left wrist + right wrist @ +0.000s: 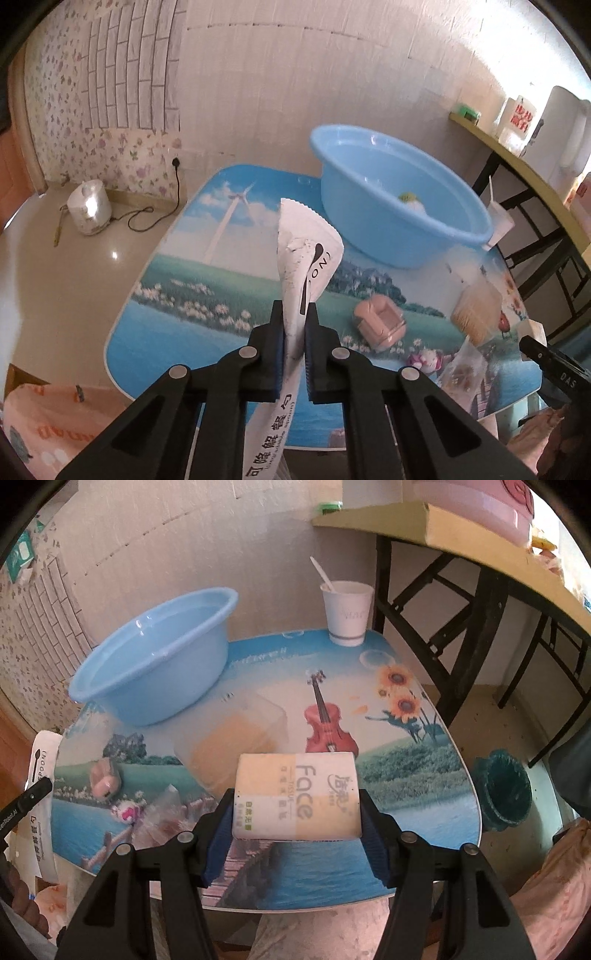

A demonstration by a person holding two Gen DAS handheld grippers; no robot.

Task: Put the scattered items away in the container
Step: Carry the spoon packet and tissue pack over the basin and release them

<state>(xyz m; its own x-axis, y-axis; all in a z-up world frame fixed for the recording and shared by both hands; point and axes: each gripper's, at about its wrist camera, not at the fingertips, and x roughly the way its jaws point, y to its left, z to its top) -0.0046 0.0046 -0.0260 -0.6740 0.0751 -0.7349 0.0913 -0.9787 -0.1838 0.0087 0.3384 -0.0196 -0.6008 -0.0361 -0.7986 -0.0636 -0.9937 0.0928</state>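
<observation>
Left claw (294, 325) grips white spoon packet (306, 258), lower centre; right claw (297, 805) clamps tissue pack (297, 797). Blue basin (399, 206) sits on bench (184, 288), upper right.

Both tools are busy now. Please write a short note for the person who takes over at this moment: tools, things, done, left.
Left tool: shut on the spoon packet, lifted above the table.
Right tool: shut on the tissue pack, also off the table.
Basin: at the far side of the table, with one small item already inside.
Still on the table: pink case, toothpick box, small toy, clear bag. Paper cup with a spoon stands at the far edge.
Left: drop both held things into the basin, then collect the rest.
</observation>
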